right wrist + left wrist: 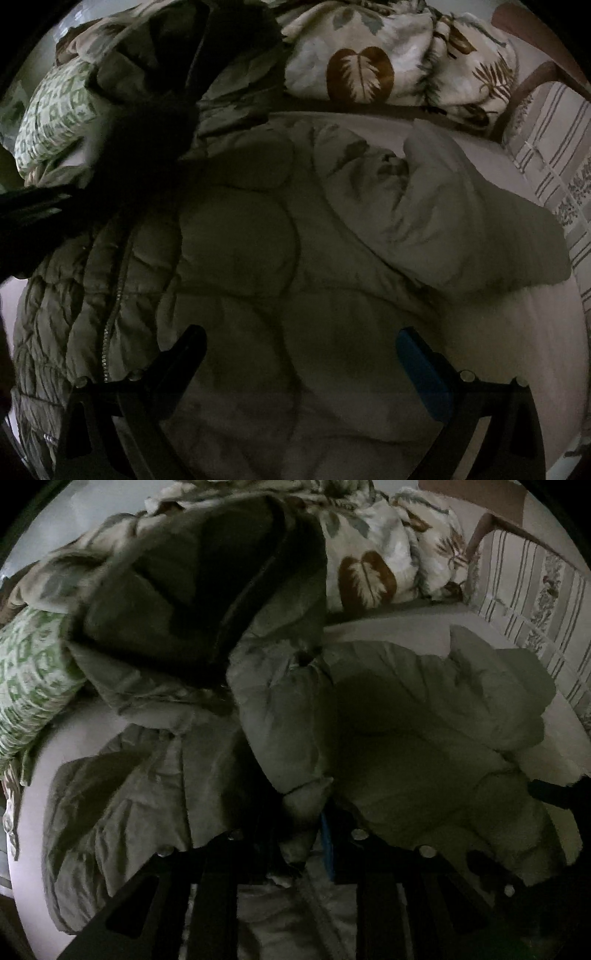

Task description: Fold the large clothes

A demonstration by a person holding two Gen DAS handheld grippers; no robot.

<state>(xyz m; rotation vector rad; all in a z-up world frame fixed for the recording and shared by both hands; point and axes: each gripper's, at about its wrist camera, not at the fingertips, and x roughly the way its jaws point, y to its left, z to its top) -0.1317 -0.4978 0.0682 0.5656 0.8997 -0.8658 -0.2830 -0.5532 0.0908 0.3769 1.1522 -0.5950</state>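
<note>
A puffy olive-green quilted jacket (406, 720) lies crumpled on a pale bed sheet (388, 627). One padded part of it (303, 805) runs down between the narrow jaws of my left gripper (295, 834), which is shut on it beside the blue pad (325, 830). In the right wrist view the jacket (277, 240) spreads wide, its zip (114, 295) at the left. My right gripper (301, 341) hangs over the jacket's middle with its jaws wide open and nothing between them. The left gripper's dark body (40, 210) shows at that view's left edge.
A bunched leaf-print duvet (369, 70) lies at the far side of the bed. A green patterned pillow (55, 114) sits at the far left. A striped mattress edge (561, 155) and a wooden frame (524, 85) stand at the right.
</note>
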